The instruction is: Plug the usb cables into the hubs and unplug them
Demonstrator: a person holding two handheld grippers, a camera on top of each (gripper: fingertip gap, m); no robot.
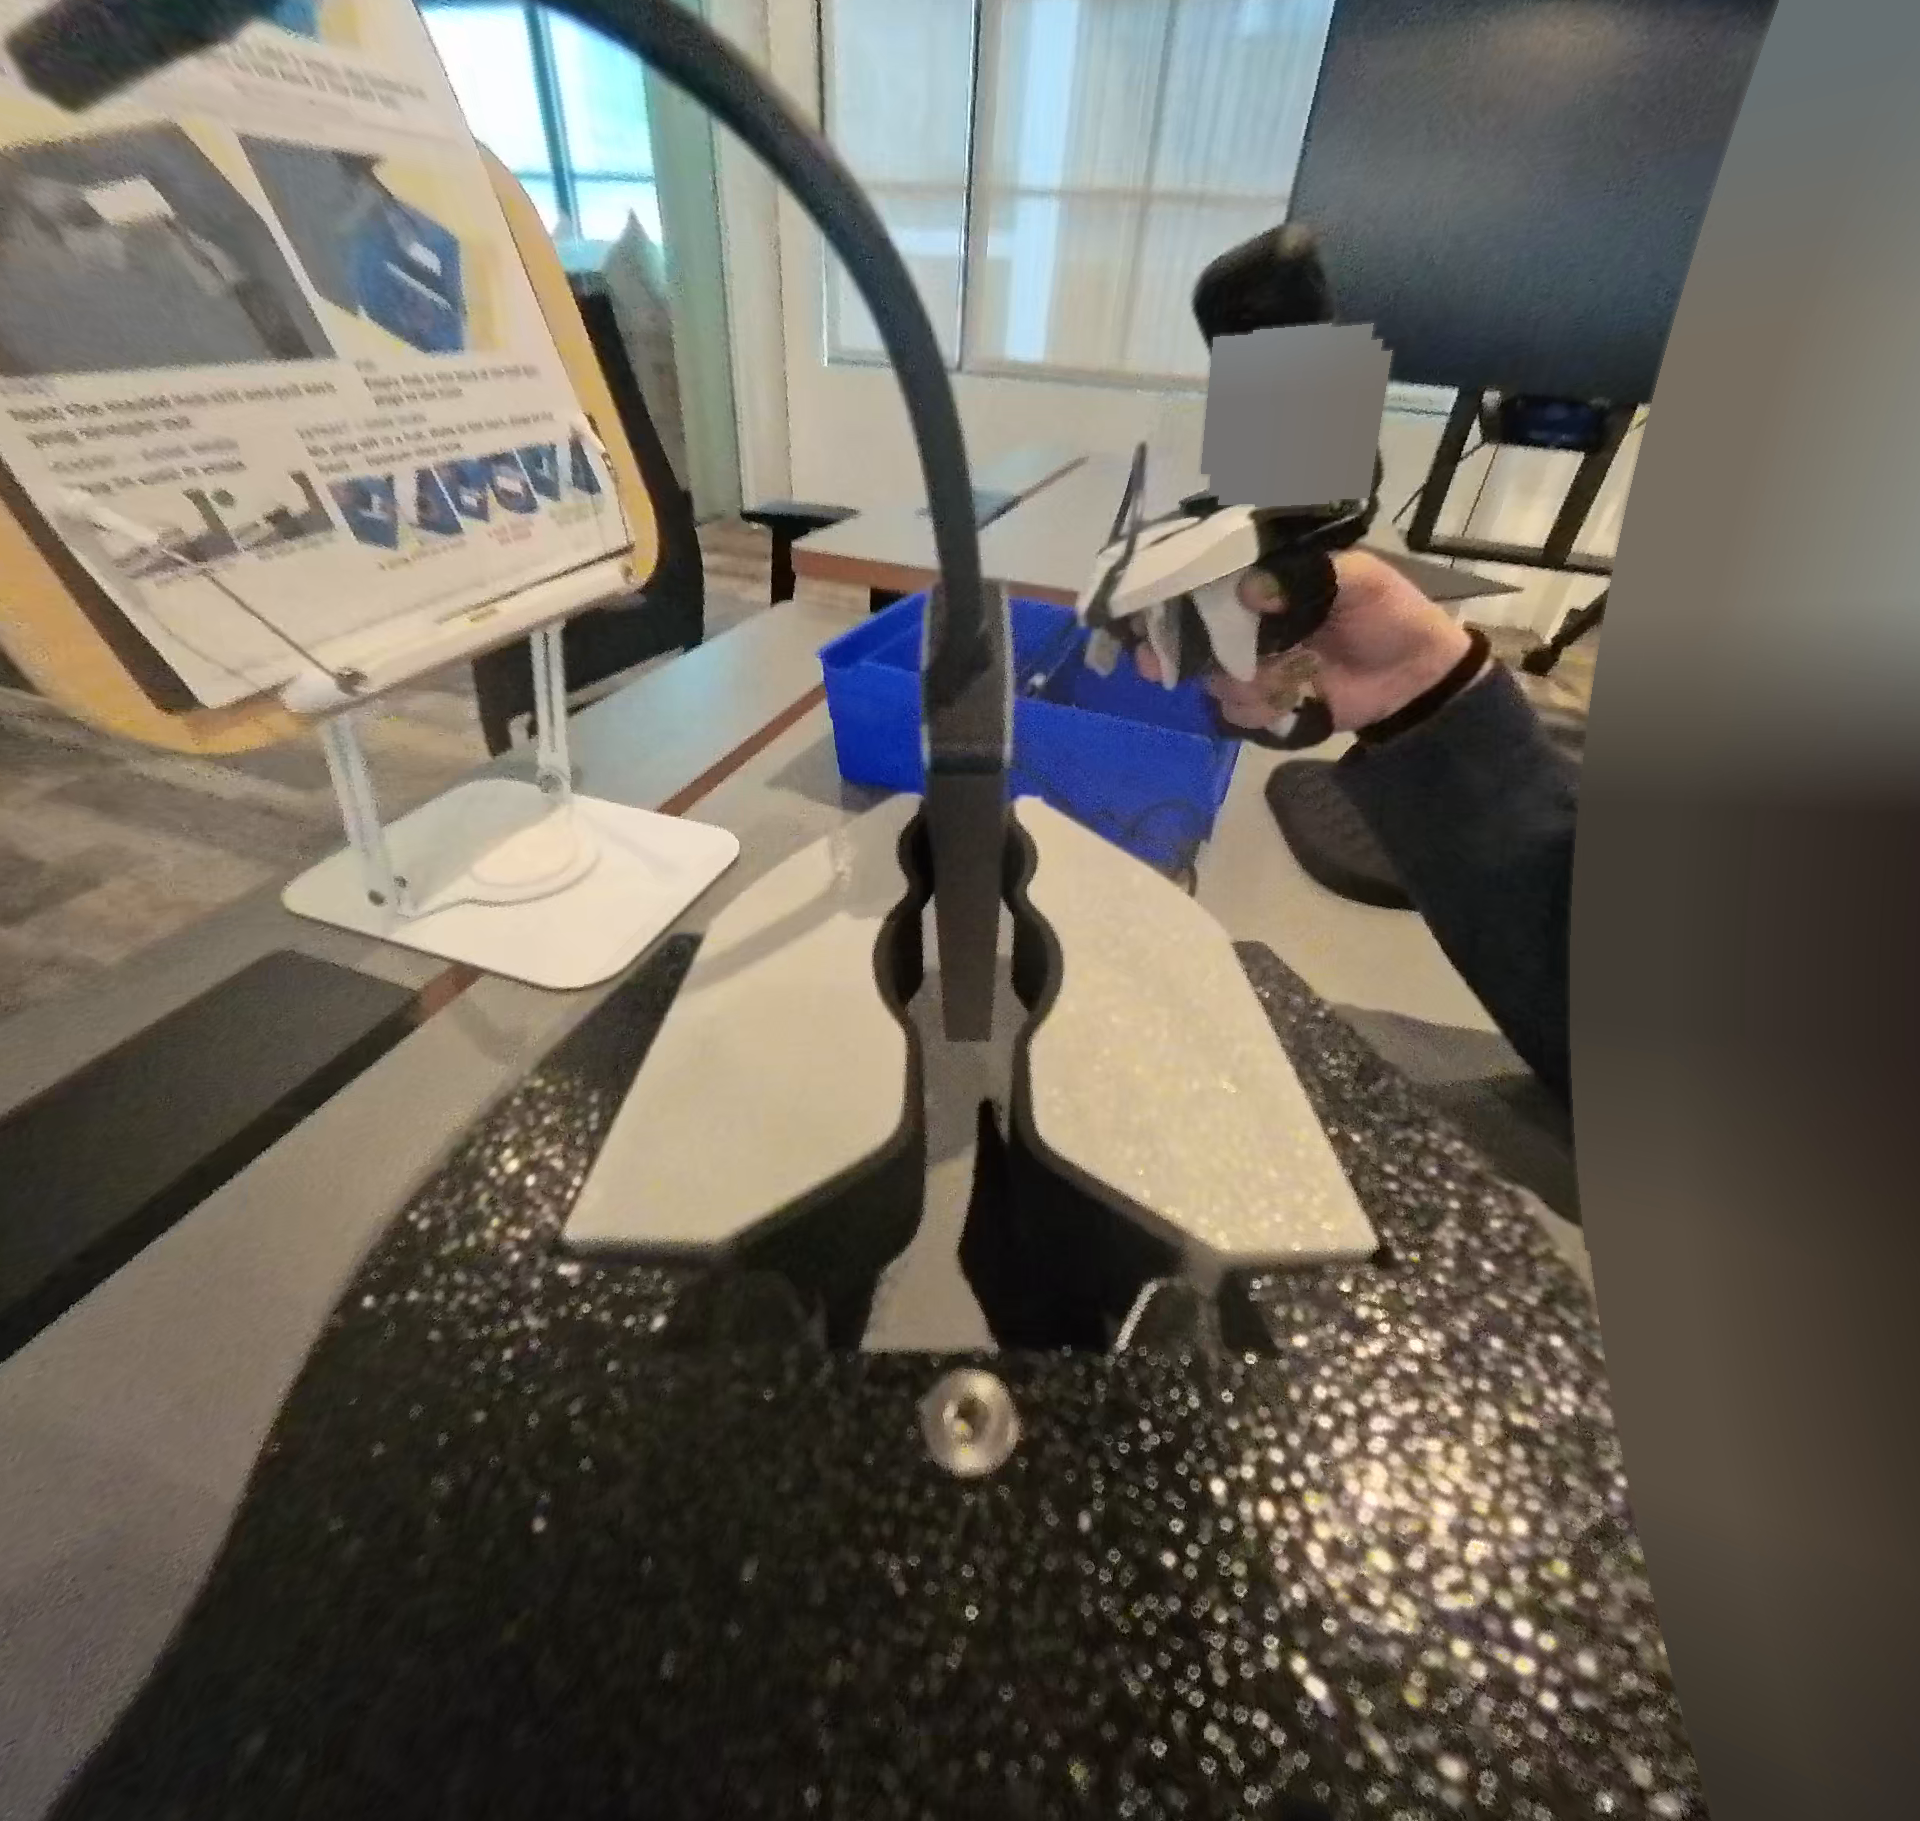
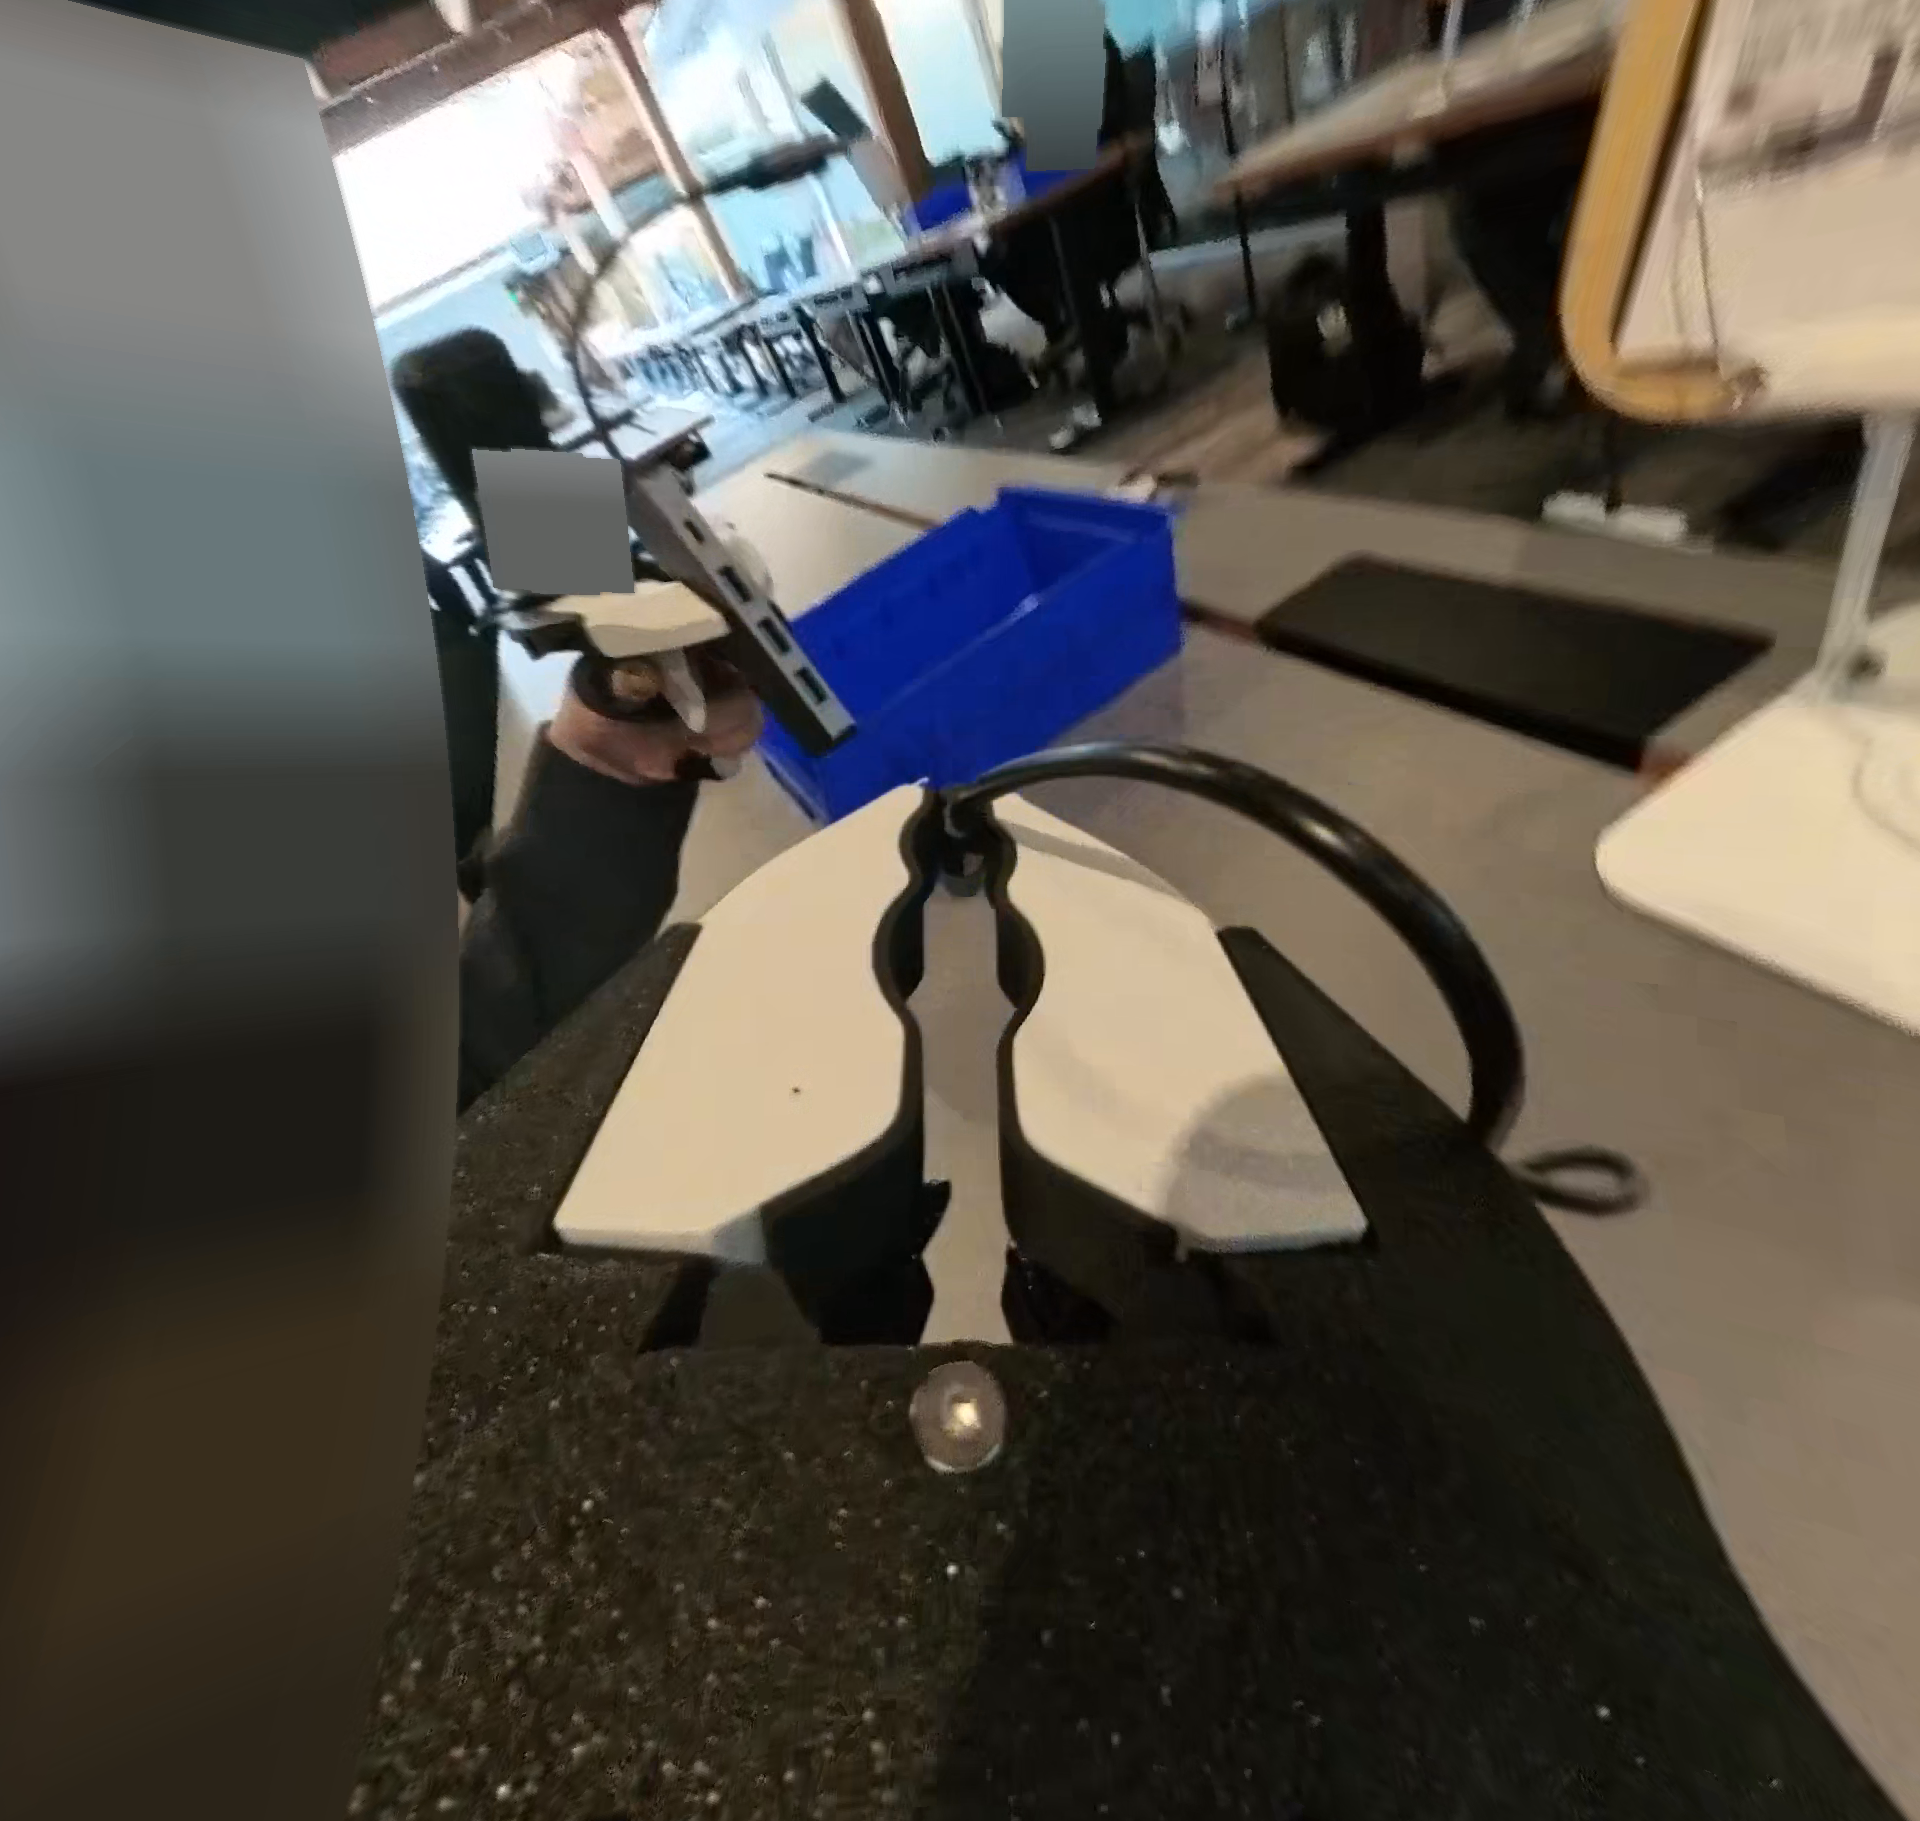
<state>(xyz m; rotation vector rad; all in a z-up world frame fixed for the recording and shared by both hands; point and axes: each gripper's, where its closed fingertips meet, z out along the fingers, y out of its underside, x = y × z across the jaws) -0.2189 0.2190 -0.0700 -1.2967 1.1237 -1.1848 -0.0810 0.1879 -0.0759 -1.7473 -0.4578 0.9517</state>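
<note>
Misalignment was the likely risk: left tongs (image 1: pixel 961 898) pinched the hub (image 1: pixel 966 836) edge-on at twelve o'clock, while right tongs (image 2: pixel 961 872) nipped the cable (image 2: pixel 1382 898) plug only at their tips, so it could twist

Blue bin (image 1: pixel 1101 732) and stand base (image 1: pixel 520 878) crowd table ahead.

Daylight pours through the windows (image 1: pixel 1039 161) at the top of my left wrist view and leaves the panes washed out. It sparkles as glare on the speckled black body of my left gripper (image 1: pixel 966 898) at the bottom. The cable (image 1: pixel 831 161) arching toward the upper left is soft, out of focus. My right wrist view is motion-blurred, worst along the top and right edge; its upper left blows out white. Both frames bend at the edges.
</note>
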